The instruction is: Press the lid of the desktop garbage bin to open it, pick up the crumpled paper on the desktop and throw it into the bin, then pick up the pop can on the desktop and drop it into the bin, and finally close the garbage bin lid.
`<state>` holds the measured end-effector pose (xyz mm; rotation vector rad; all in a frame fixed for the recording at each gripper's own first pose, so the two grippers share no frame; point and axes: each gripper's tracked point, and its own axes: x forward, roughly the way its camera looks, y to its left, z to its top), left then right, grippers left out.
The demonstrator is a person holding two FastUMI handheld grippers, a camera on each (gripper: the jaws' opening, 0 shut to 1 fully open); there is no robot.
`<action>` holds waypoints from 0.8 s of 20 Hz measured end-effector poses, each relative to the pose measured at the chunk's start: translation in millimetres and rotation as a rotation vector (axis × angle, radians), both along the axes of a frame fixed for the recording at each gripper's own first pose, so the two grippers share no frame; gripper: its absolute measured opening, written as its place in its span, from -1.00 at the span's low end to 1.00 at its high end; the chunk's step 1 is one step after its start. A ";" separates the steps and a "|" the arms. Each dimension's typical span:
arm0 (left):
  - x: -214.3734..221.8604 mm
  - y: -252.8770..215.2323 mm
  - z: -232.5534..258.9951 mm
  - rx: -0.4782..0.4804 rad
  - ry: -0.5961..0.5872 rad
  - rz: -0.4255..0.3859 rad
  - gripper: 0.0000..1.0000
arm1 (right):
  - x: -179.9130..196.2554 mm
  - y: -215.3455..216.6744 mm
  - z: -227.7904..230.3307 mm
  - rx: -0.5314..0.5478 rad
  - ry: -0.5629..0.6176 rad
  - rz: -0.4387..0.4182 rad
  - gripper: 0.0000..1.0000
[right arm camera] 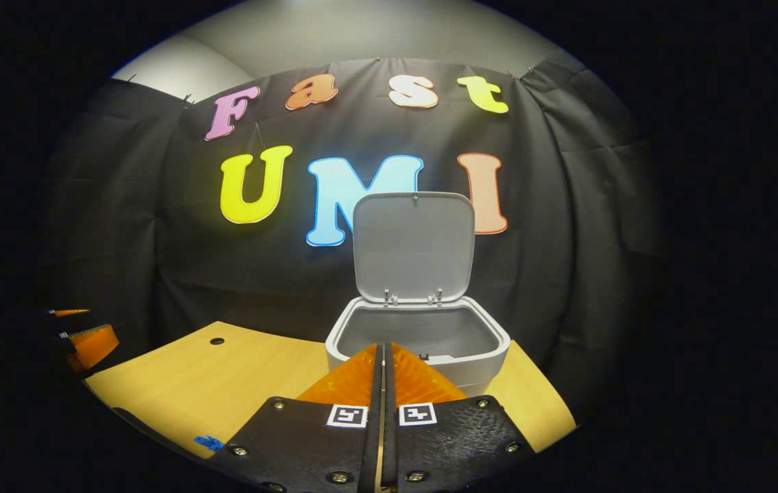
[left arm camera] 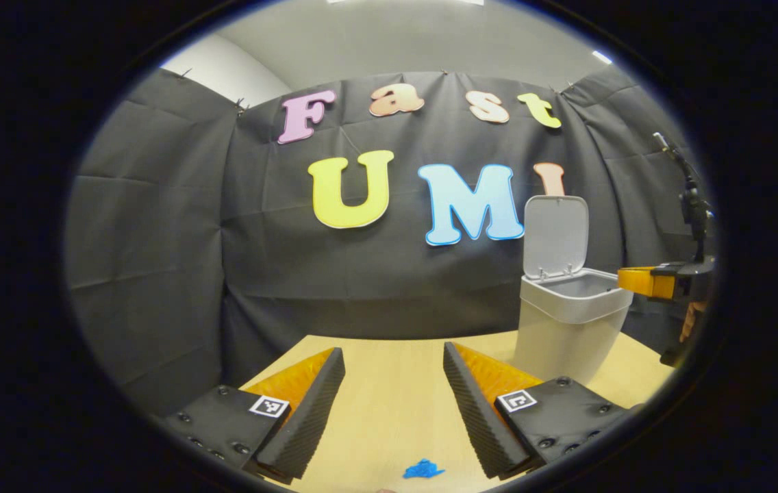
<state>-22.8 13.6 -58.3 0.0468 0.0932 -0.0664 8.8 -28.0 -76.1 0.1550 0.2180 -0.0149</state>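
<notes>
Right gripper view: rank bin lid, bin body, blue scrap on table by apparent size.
1. Bin lid, standing open.
2. Bin body, partly hidden behind the shut right claw, so its rank against the lid is unsure.
3. Blue scrap, far smallest.

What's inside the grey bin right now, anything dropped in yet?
The grey plastic desktop bin stands with its lid up. The right gripper view shows bare grey inner walls near the rim; the bottom is hidden by the front wall and the shut right gripper.

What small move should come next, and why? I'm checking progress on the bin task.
Probably bring the shut right gripper up behind the raised lid to tip it down: the garbage bin stands open and the open left gripper holds nothing.
</notes>
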 end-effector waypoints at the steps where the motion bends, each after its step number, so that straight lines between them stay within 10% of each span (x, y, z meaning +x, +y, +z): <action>1: -1.1 1.3 -1.6 0.000 0.002 0.001 0.91 | -4.4 -2.4 3.0 -0.020 -0.016 -0.011 -0.95; 5: -1.2 5.9 -11.2 0.014 0.016 0.002 0.82 | -19.9 -7.0 11.3 -0.063 -0.067 -0.039 -0.84; 11: -5.4 7.4 -41.3 0.024 0.060 0.001 0.82 | -45.5 -3.0 5.8 -0.049 -0.059 -0.040 -0.05; 12: -7.1 8.2 -47.0 0.021 0.072 0.003 0.82 | -49.8 -1.1 4.2 -0.042 -0.052 -0.035 0.48; 16: -12.6 8.6 -74.0 0.009 0.131 -0.001 0.82 | -65.9 -0.5 2.1 -0.050 -0.043 -0.047 0.87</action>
